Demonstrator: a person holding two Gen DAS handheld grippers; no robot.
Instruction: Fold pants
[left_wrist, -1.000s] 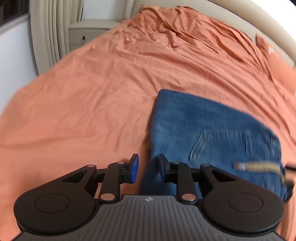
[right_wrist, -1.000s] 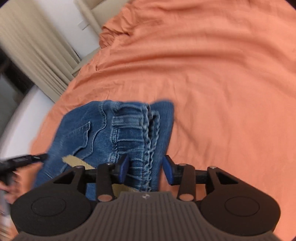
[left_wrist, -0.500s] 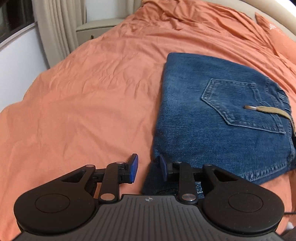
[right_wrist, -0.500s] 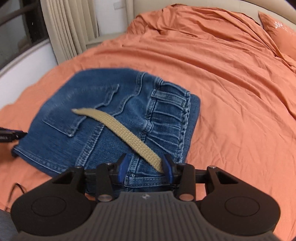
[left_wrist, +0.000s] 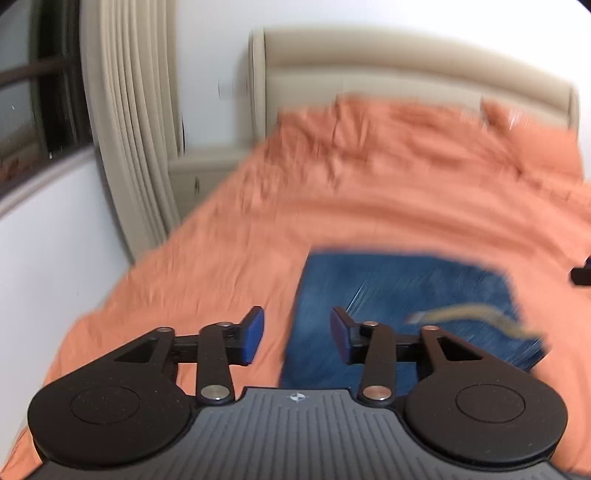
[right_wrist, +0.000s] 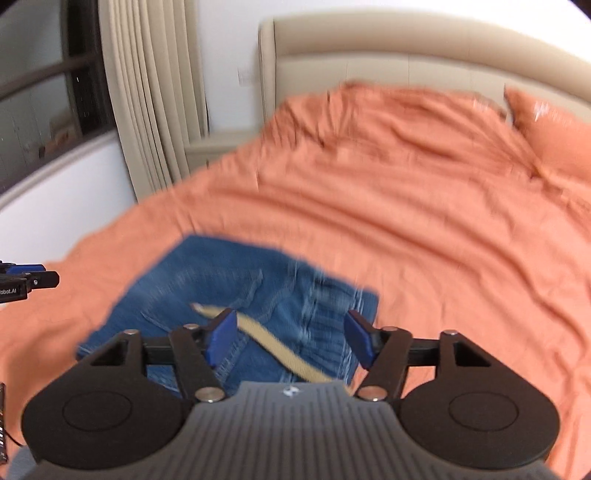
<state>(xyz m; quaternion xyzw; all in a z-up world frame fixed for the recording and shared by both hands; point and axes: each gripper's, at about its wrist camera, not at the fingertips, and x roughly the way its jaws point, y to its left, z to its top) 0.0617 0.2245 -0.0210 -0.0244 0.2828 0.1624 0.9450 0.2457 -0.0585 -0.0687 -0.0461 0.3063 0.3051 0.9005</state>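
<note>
Folded blue jeans (left_wrist: 402, 295) lie flat on the orange bedspread (left_wrist: 369, 199), a tan belt strap (left_wrist: 465, 314) draped across them. My left gripper (left_wrist: 297, 338) hovers above their left edge, jaws opening, nothing between the blue pads. In the right wrist view the jeans (right_wrist: 236, 288) lie below my right gripper (right_wrist: 290, 338), whose jaws are opening wide and hold nothing; the tan strap (right_wrist: 266, 343) runs on the denim beneath them. The left gripper's tip (right_wrist: 29, 280) shows at the left edge there. Both views are blurred.
A beige padded headboard (right_wrist: 406, 55) stands at the far end, with an orange pillow (right_wrist: 554, 136) at the right. Beige curtains (right_wrist: 151, 96), a window (right_wrist: 33, 96) and a nightstand (left_wrist: 207, 173) are on the left. A white curved wall (left_wrist: 48, 236) borders the bed's left side.
Both grippers have risen and pulled back from the jeans, and both have opened wider. The right gripper let the tan strap go. The headboard has come into view.
</note>
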